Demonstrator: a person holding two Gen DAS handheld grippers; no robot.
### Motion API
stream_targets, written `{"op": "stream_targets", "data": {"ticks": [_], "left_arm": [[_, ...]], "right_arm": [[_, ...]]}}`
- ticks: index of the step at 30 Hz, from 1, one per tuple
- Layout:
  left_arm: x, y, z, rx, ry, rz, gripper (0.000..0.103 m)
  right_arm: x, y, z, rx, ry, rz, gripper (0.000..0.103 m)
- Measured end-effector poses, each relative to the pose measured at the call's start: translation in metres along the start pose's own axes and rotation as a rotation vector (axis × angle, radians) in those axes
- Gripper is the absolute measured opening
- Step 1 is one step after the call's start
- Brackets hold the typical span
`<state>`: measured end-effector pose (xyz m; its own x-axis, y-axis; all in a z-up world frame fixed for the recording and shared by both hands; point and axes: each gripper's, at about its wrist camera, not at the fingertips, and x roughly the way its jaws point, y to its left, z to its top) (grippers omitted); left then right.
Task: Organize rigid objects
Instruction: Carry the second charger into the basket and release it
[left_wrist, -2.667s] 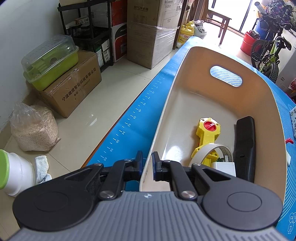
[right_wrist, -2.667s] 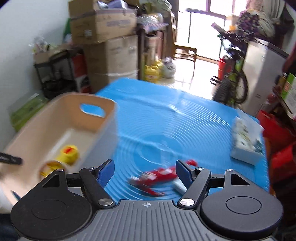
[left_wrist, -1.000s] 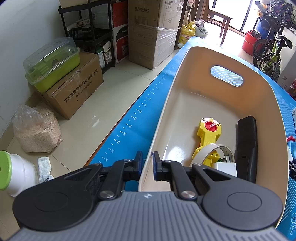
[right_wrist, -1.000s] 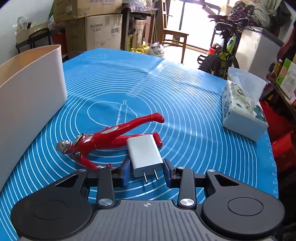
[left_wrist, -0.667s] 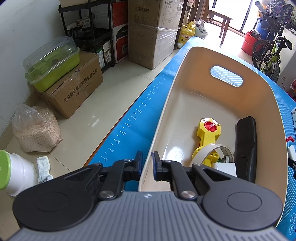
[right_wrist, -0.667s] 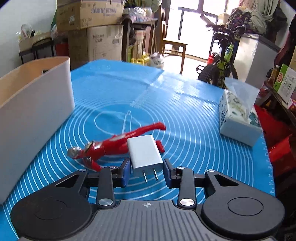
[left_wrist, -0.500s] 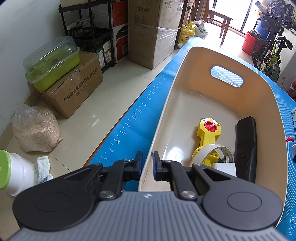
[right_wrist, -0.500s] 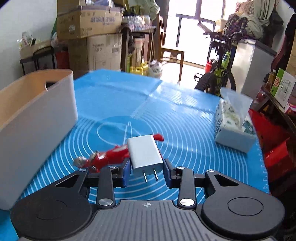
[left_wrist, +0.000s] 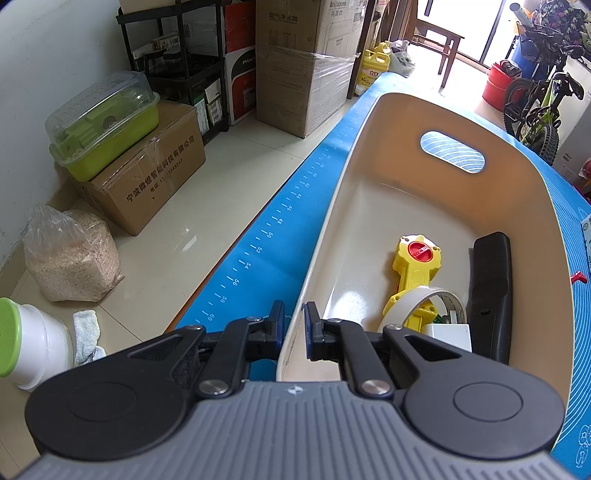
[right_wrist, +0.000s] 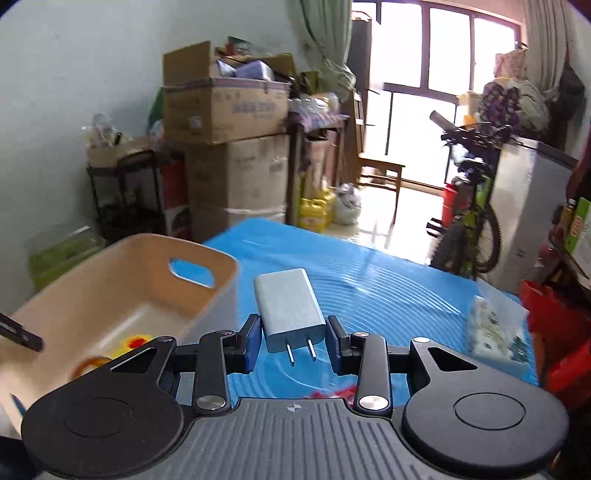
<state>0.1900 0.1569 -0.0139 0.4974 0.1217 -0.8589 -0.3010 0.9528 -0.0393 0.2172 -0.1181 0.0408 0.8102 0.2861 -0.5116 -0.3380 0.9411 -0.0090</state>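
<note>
Right hand-held gripper (right_wrist: 291, 341) pinches white wall charger (right_wrist: 289, 309) at its smooth, light, rigid sides, beside beige bin (right_wrist: 221, 291); left hand-held gripper (left_wrist: 293, 328) clamps the bin's near rim.

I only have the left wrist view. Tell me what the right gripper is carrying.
Observer: The right gripper is shut on a white charger, prongs pointing back toward the camera.
Operator: Report where it is relative to the bin.
Observer: Lifted above the blue mat, just right of the beige bin, not yet over it.
Operator: Say what remains on the mat.
Observer: A red toy figure, mostly hidden beneath the gripper, and a tissue pack at the right.
</note>
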Motion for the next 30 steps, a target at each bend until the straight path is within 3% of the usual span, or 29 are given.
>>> {"op": "stream_targets", "data": {"ticks": [12, 26, 30], "left_arm": [[0.0, -0.002, -0.001, 0.001, 0.001, -0.002, 0.013], [0.001, -0.005, -0.002, 0.001, 0.0, -0.004, 0.013], [0.001, -0.005, -0.002, 0.003, 0.0, -0.004, 0.013]], "right_arm": [[0.033, 0.089, 0.008, -0.091, 0.051, 0.146, 0.044], [0.079, 0.14, -0.017, -0.216, 0.299, 0.169, 0.044], [0.084, 0.154, -0.02, -0.268, 0.327, 0.154, 0.043]]}}
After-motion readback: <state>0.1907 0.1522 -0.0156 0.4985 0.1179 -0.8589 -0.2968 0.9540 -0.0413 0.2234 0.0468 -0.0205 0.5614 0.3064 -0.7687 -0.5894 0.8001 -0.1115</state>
